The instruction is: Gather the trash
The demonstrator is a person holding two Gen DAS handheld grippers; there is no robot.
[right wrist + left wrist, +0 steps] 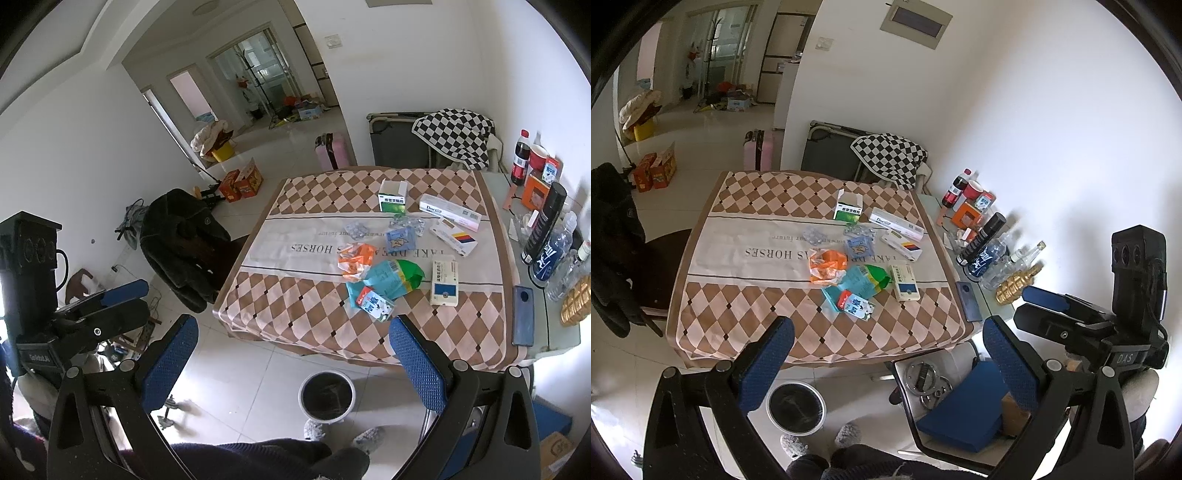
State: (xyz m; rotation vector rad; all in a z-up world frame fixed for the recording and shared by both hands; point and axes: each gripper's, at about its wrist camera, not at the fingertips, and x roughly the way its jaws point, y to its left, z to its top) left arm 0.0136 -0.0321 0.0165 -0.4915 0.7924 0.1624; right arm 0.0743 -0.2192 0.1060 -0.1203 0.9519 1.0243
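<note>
Where tiled floor (240,373) spreads, checkered tablecloth (314,306), white walls (1052,110)

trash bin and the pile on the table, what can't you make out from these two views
- Trash bin: inside is dark in both wrist views; contents cannot be told.
- Tablecloth lettering: middle words covered by the orange wrapper and other packets.
- Medicine boxes: small print too small to read.
- Teal packet: partly hidden under the milk carton.
- Left gripper and right gripper: open; the hands holding them are out of frame.
</note>
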